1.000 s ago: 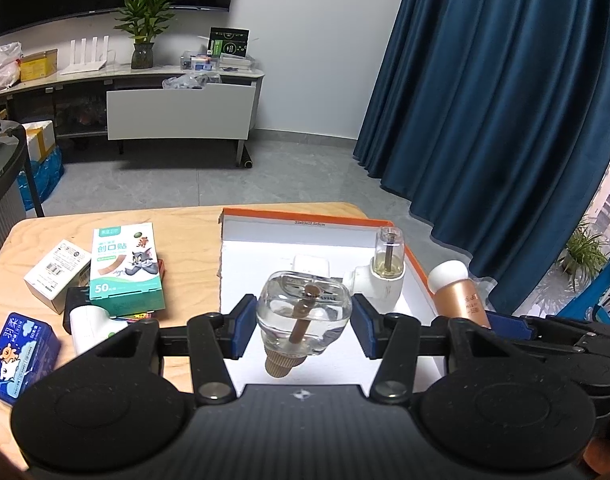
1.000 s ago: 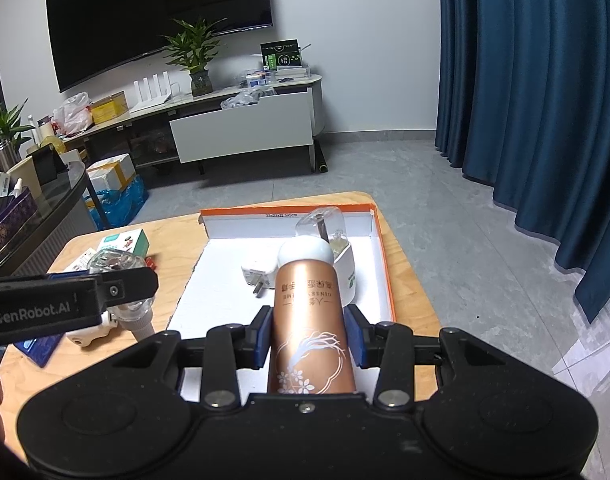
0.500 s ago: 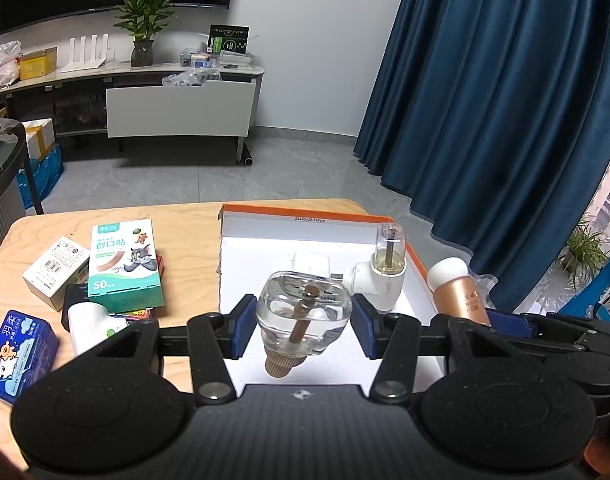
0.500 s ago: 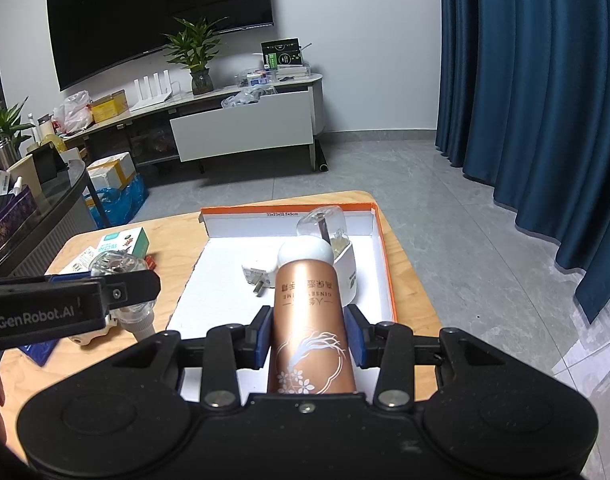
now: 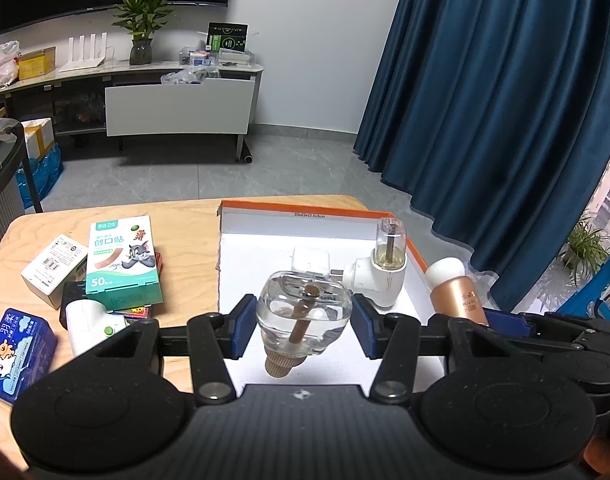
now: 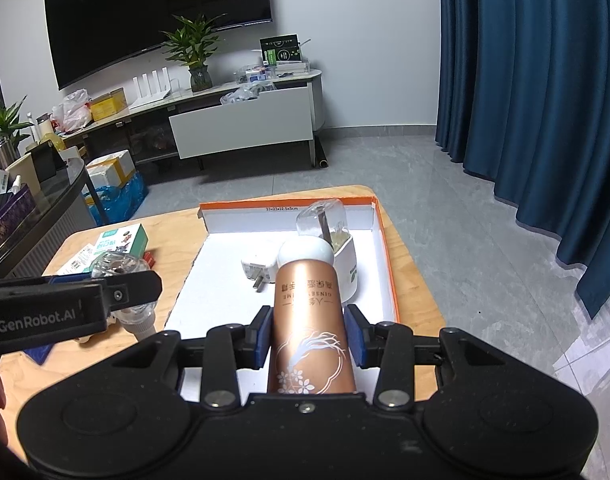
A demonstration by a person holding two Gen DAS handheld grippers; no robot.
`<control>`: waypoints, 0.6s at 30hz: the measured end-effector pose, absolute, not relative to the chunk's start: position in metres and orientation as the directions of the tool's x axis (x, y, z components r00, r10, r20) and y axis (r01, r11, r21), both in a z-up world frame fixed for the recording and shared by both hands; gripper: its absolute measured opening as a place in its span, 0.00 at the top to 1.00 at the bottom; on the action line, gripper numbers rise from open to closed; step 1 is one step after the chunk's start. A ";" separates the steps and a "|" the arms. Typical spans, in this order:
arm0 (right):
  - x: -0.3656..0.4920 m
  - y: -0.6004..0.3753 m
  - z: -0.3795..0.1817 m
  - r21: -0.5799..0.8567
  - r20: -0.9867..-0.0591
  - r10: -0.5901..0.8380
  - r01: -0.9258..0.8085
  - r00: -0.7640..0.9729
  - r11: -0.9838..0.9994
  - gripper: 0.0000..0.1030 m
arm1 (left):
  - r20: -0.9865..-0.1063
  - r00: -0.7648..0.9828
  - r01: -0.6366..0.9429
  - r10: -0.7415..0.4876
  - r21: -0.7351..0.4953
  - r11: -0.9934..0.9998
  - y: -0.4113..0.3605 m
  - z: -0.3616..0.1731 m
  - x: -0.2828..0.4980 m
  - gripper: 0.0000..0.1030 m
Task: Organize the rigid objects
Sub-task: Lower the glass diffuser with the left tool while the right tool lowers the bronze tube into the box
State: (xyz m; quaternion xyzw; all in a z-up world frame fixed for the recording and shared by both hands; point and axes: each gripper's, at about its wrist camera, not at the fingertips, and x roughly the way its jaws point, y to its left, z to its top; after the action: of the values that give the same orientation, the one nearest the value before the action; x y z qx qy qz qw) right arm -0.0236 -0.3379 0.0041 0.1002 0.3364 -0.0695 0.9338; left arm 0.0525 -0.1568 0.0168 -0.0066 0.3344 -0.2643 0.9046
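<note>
Clear glass refill bottle w/ a tan screw cap and brown wick sits clamped between the blue pads of the left tongs, held cap-down above the near part of a shallow white tray w/ orange rim. Inside the tray: a white plug-in vaporiser w/ clear top and a small white plug adapter. Left of the tray, on the pale wood counter, lie a green-and-white plaster box, a small white carton and a blue tissue pack.

Right wrist view: right tongs grip a copper-coloured metallic bottle w/ white round cap, pads tight on both sides, cap pointing away, over the tray's near-right part. Left tongs w/ glass bottle show at left edge, beside the tray.
</note>
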 end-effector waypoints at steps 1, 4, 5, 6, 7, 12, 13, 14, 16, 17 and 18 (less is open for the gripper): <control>-0.022 -0.338 0.003 0.141 -0.644 -0.062 0.197 0.763 0.970 0.54 | -0.602 0.637 0.473 -0.482 -0.188 0.861 -0.157 0.017 0.052 0.50; -0.019 -0.337 0.001 0.140 -0.647 -0.061 0.197 0.760 0.970 0.54 | -0.604 0.634 0.474 -0.482 -0.189 0.860 -0.157 0.016 0.052 0.50; -0.019 -0.337 0.000 0.140 -0.648 -0.059 0.196 0.759 0.971 0.54 | -0.605 0.634 0.474 -0.482 -0.189 0.860 -0.157 0.016 0.052 0.50; -0.018 -0.338 0.000 0.140 -0.649 -0.059 0.195 0.758 0.971 0.54 | -0.605 0.633 0.475 -0.482 -0.189 0.860 -0.157 0.016 0.053 0.50; -0.017 -0.337 0.001 0.139 -0.650 -0.059 0.195 0.758 0.971 0.54 | -0.606 0.633 0.475 -0.482 -0.188 0.860 -0.158 0.016 0.053 0.50; -0.016 -0.337 0.001 0.140 -0.653 -0.058 0.196 0.755 0.971 0.54 | -0.608 0.631 0.475 -0.481 -0.188 0.860 -0.159 0.015 0.053 0.50; -0.015 -0.337 0.000 0.143 -0.654 -0.055 0.195 0.754 0.970 0.54 | -0.608 0.630 0.476 -0.482 -0.188 0.859 -0.159 0.015 0.053 0.50; -0.014 -0.337 0.000 0.145 -0.655 -0.054 0.196 0.754 0.970 0.54 | -0.609 0.630 0.476 -0.482 -0.187 0.859 -0.159 0.015 0.053 0.50; -0.014 -0.338 0.000 0.142 -0.655 -0.055 0.195 0.754 0.970 0.54 | -0.611 0.628 0.476 -0.481 -0.188 0.859 -0.161 0.013 0.054 0.50; -0.014 -0.338 -0.001 0.142 -0.656 -0.056 0.196 0.753 0.970 0.54 | -0.612 0.627 0.476 -0.482 -0.189 0.859 -0.161 0.013 0.054 0.50; -0.013 -0.338 -0.001 0.143 -0.657 -0.055 0.196 0.752 0.970 0.54 | -0.612 0.627 0.476 -0.481 -0.188 0.859 -0.161 0.012 0.054 0.50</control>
State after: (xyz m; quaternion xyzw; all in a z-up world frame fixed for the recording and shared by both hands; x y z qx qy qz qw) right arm -0.0130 -0.3385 -0.0012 0.1020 0.3458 -0.0674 0.9303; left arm 0.0541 -0.1614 0.0123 -0.0040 0.3407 -0.2651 0.9020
